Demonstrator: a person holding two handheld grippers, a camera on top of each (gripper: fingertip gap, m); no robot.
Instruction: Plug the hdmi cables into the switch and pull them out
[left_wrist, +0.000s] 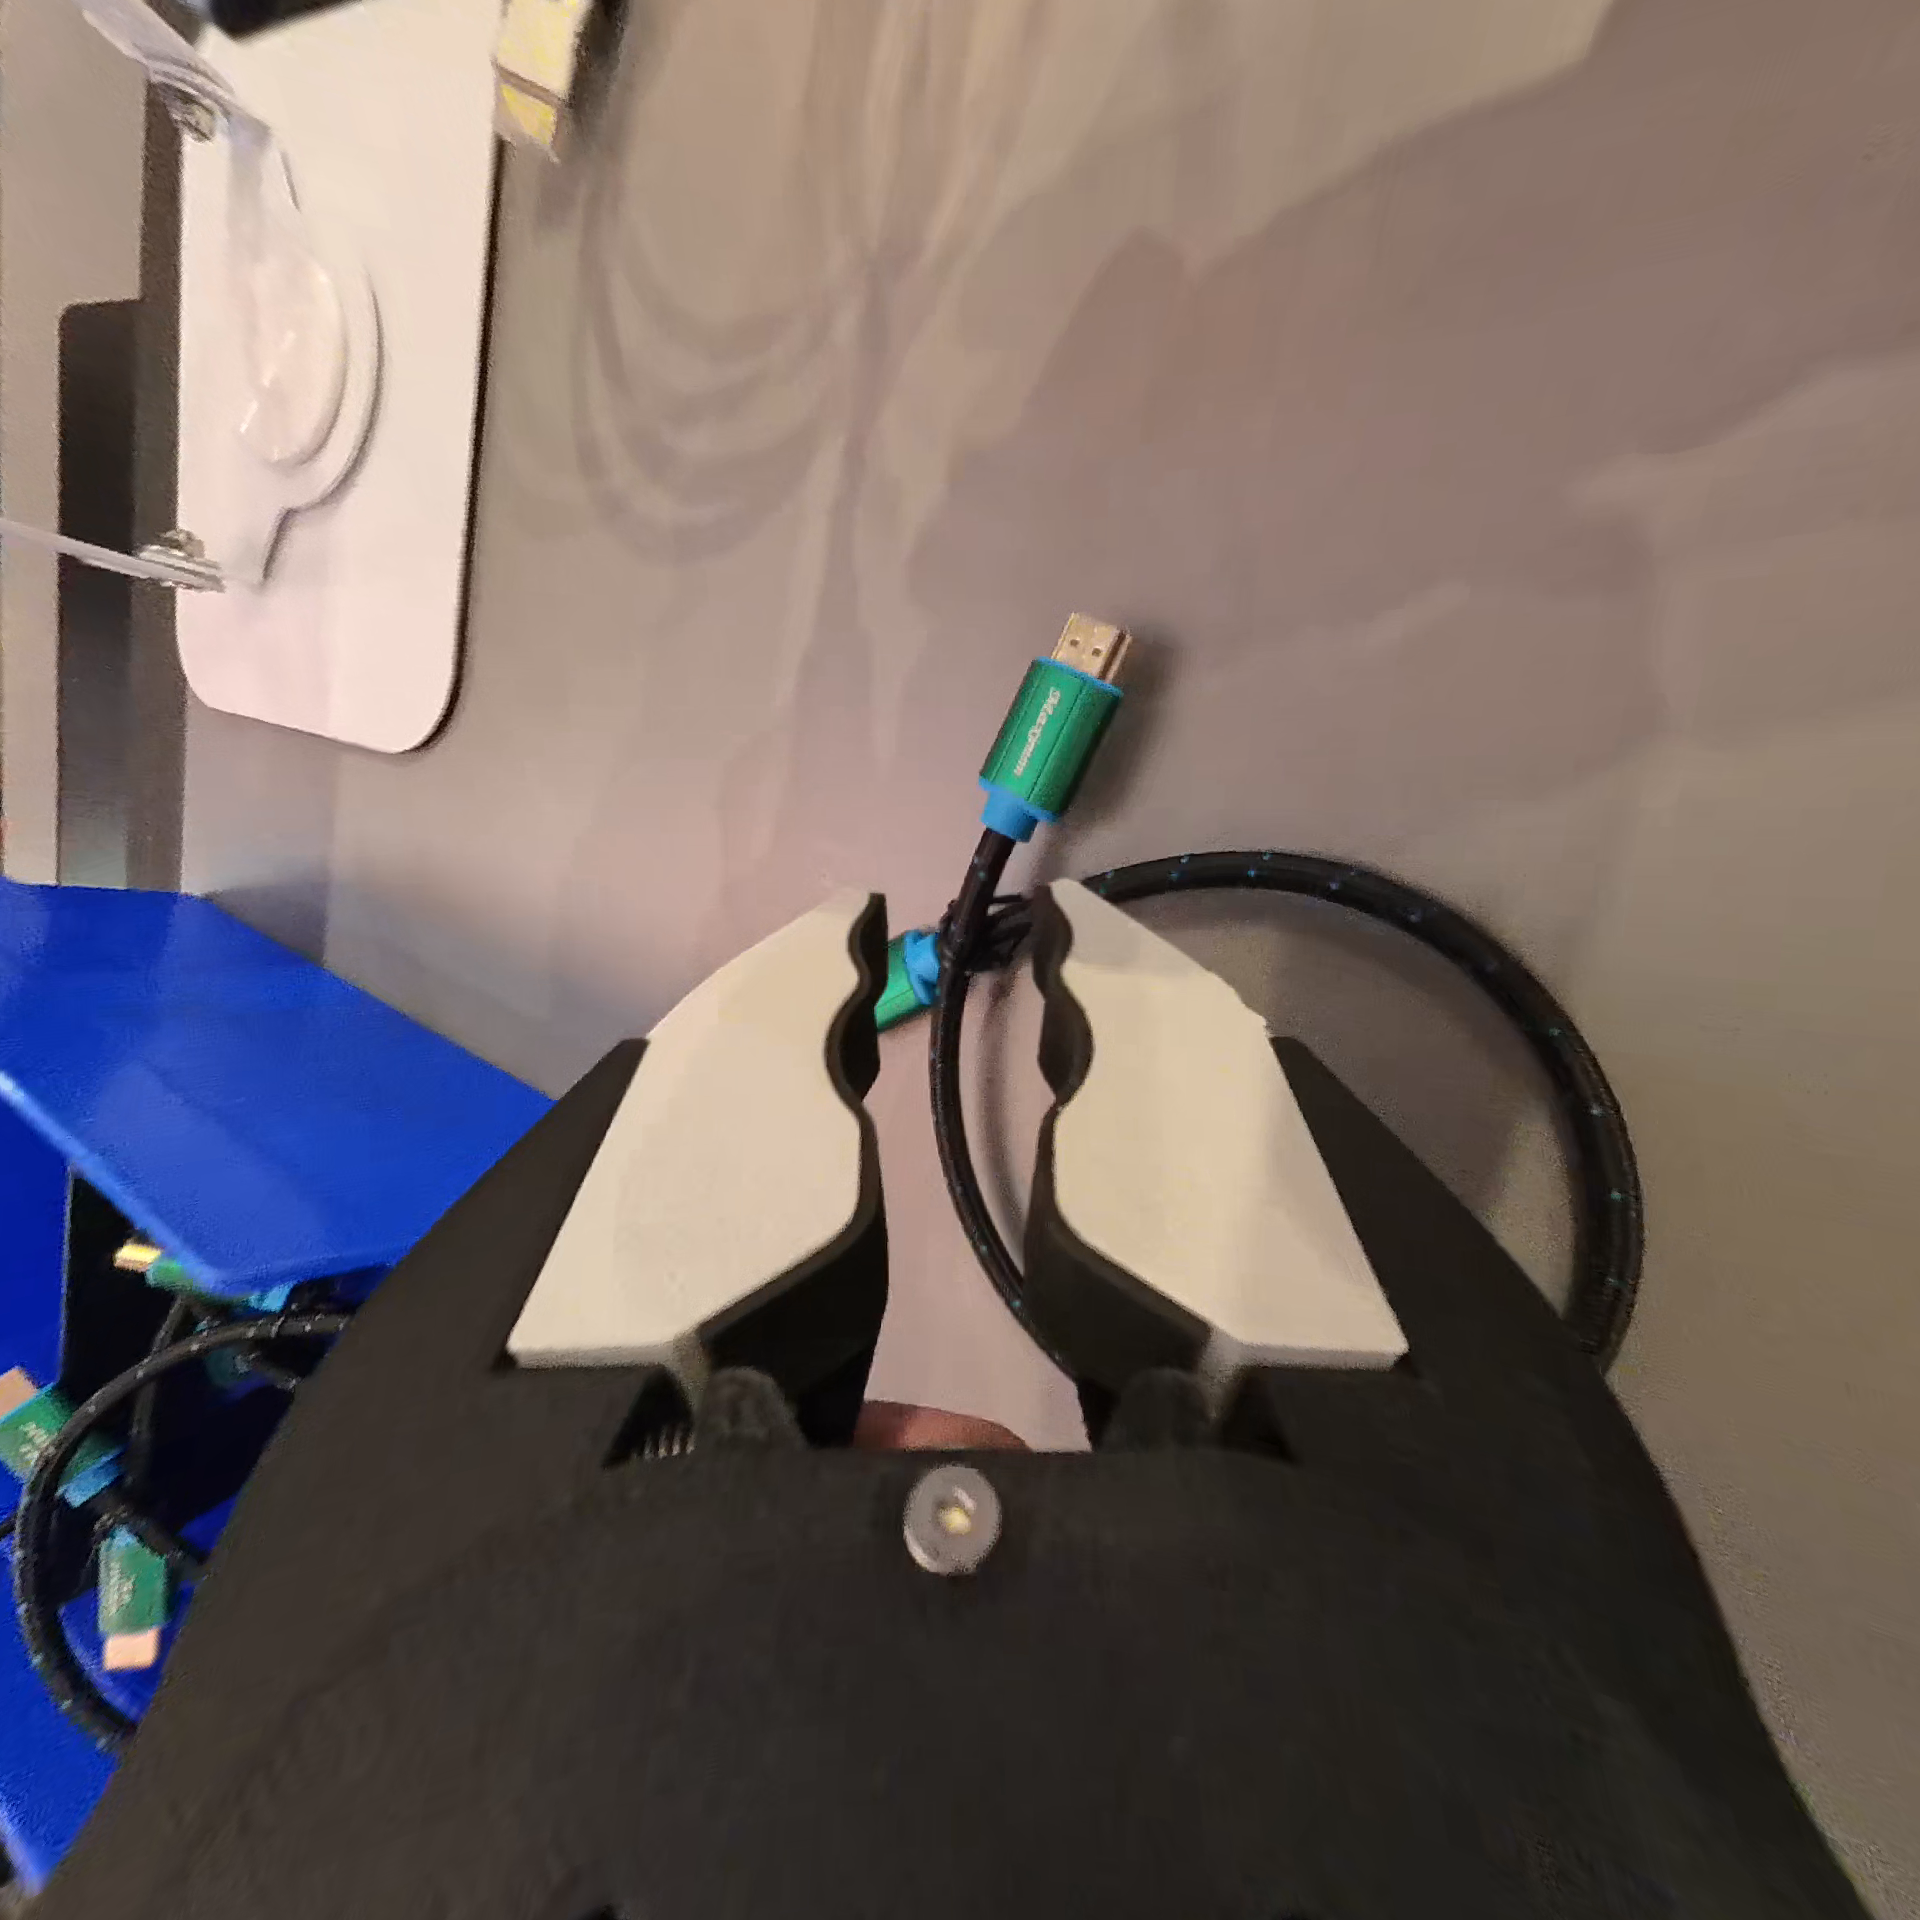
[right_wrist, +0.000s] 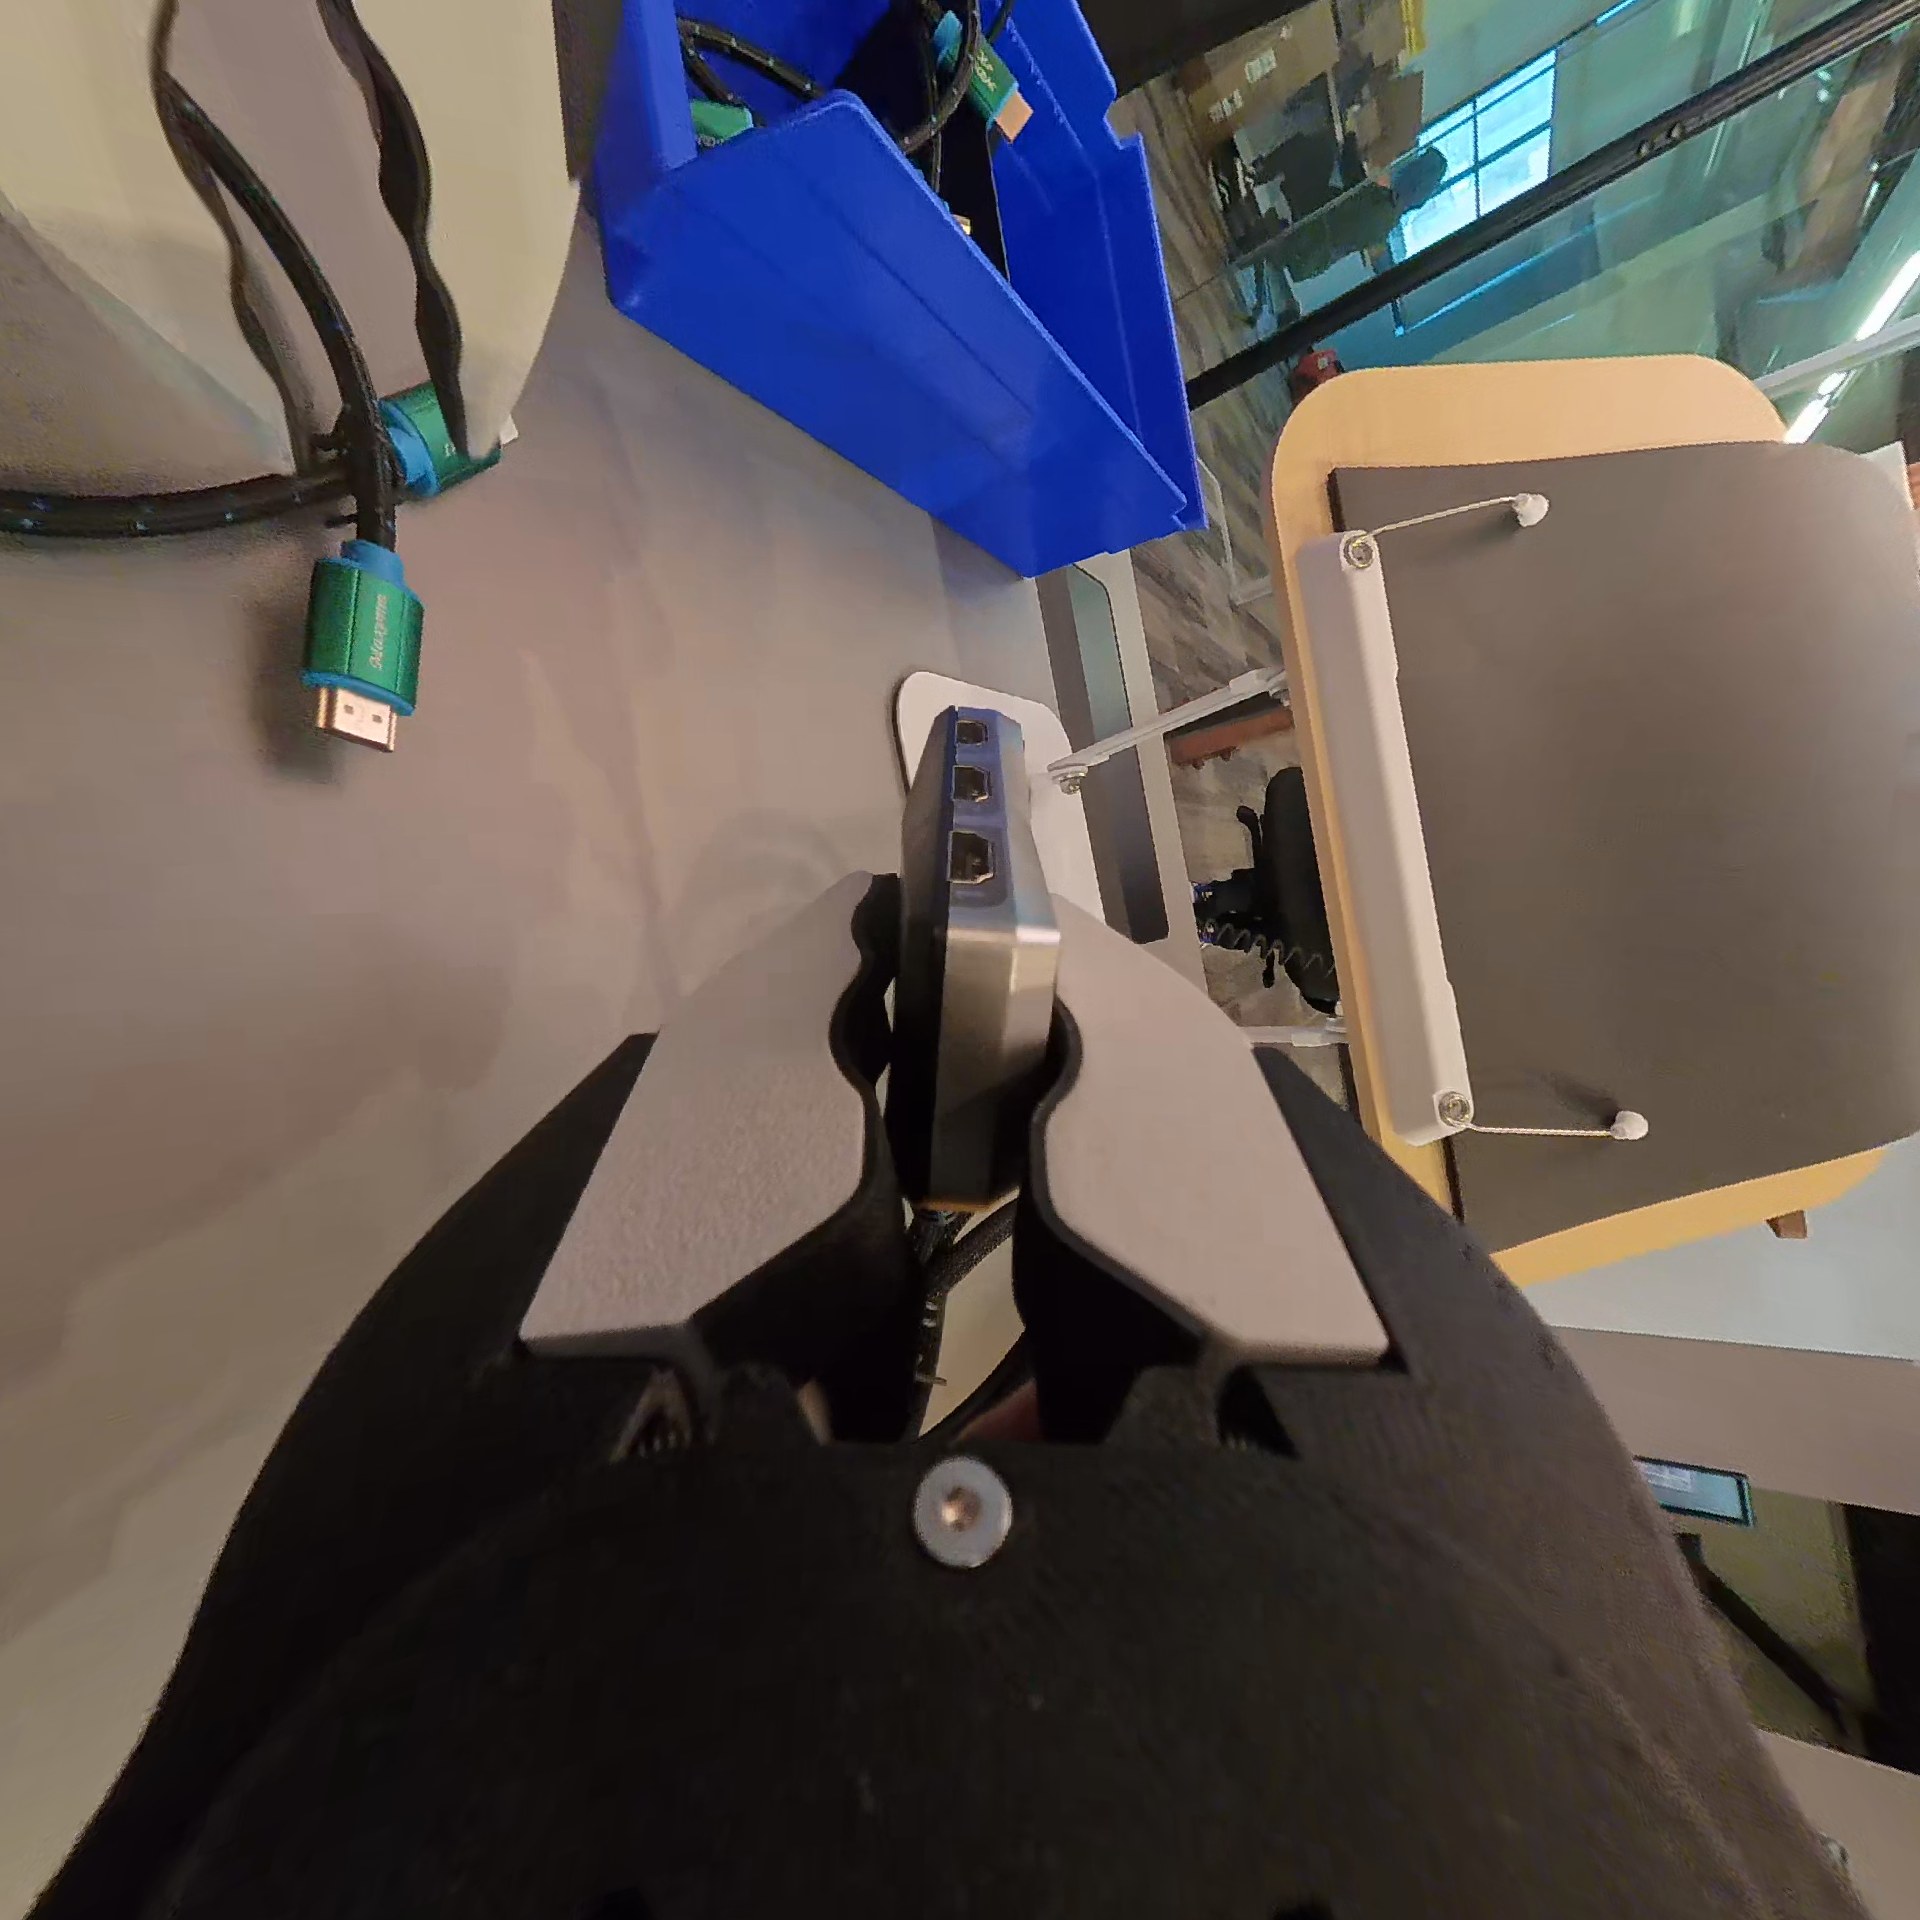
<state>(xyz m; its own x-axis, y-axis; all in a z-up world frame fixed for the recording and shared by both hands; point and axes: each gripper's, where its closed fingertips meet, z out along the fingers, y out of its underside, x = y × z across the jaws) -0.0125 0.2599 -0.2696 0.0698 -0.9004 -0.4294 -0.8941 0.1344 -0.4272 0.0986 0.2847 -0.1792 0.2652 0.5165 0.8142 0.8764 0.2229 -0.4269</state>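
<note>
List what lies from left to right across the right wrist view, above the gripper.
Green HDMI plug on the grey table → blue bin → switch clamped in the right gripper → wooden board with a dark panel.

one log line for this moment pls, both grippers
left gripper: open around coiled hdmi cable on table | right gripper: shut on switch, three ports empty | blue bin: spare cables

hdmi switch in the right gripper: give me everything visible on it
The flat dark metal HDMI switch box is clamped edge-on between the right gripper's grey fingers, lifted off the grey table. Its brushed silver-grey side faces the camera. Three empty ports line the far edge. A black braided cable leaves its near end. A white board lies beyond it.
</note>
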